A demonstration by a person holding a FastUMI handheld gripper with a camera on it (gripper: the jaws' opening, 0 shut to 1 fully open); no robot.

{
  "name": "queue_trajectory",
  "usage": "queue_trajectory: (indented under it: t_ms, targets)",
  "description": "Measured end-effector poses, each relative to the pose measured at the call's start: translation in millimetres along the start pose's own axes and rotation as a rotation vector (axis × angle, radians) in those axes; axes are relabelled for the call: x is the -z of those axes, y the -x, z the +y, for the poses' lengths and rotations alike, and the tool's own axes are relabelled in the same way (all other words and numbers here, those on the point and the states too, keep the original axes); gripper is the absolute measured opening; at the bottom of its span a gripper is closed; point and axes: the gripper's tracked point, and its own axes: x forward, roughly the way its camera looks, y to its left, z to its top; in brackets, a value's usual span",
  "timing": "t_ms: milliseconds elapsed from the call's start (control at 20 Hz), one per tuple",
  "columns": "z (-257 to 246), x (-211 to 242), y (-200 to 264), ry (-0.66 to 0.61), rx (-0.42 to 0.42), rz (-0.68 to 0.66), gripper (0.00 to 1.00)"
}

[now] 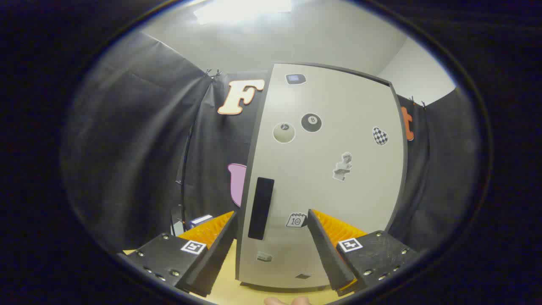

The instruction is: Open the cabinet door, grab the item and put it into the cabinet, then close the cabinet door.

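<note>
Dead ahead at 12 o'clock, the cabinet (326, 178) stands upright on the tabletop (228, 292), door shut, stickers across its pale front. Its dark handle (261, 208) runs vertically near the door's left edge, just beyond the left fingertip. The gripper (271, 228) has jaws spread wide, nothing between them. A small box (200, 220) sits at 10 o'clock past the left finger.
</note>
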Motion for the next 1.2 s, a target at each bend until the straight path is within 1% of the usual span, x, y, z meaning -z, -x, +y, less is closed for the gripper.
queue_trajectory:
  t_ms: [250, 500, 950, 1200]
  targets:
    - [5, 5, 0, -0.031, 0.010, 0.043, 0.97]
    - [3, 5, -3, -0.059, 0.022, 0.056, 0.98]
    - [3, 31, -38, -0.068, 0.047, 0.144, 0.98]
    - [7, 31, -65, -0.101, 0.043, 0.133, 0.98]
